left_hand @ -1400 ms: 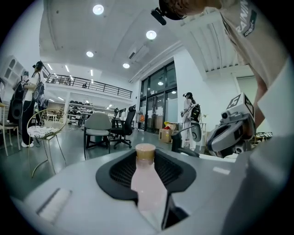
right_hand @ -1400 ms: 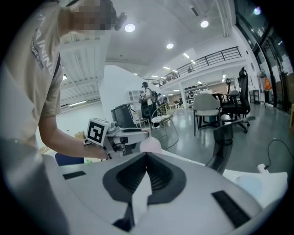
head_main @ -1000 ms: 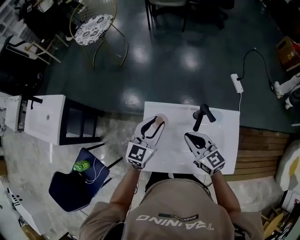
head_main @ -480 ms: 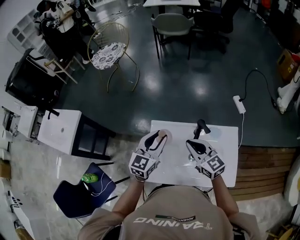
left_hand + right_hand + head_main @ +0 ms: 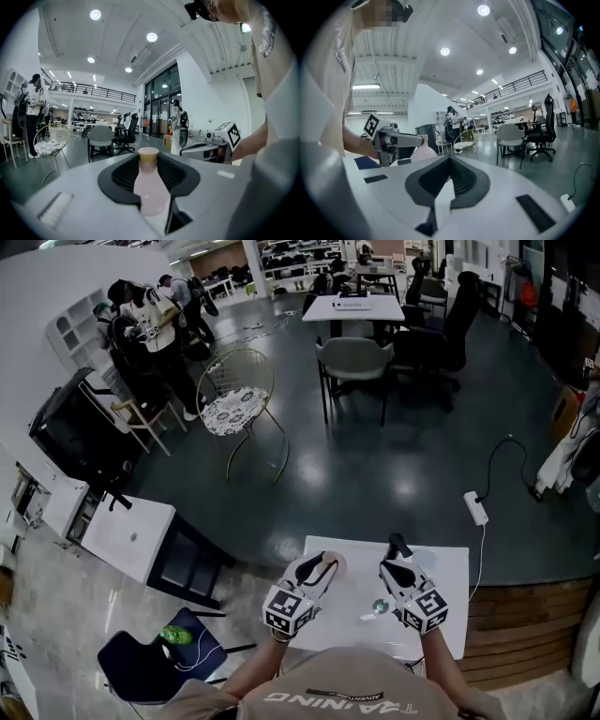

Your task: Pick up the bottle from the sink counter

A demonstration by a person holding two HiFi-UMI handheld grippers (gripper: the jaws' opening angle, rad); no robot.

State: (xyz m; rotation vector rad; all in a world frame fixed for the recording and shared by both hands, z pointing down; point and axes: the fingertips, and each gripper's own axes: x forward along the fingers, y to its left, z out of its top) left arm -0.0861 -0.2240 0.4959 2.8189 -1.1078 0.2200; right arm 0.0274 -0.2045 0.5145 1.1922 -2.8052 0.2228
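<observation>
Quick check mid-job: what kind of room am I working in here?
Probably an open office or lab hall: a table with office chairs, a railed upper gallery, and the sink counter standing free on the dark floor.

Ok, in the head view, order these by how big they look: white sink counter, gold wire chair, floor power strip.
Largest: white sink counter, though it's nearest the camera.
Then gold wire chair.
Smallest: power strip.

Glossy dark floor (image 5: 375,456), smooth white counter (image 5: 446,564); frosted plastic bottle (image 5: 151,187)
</observation>
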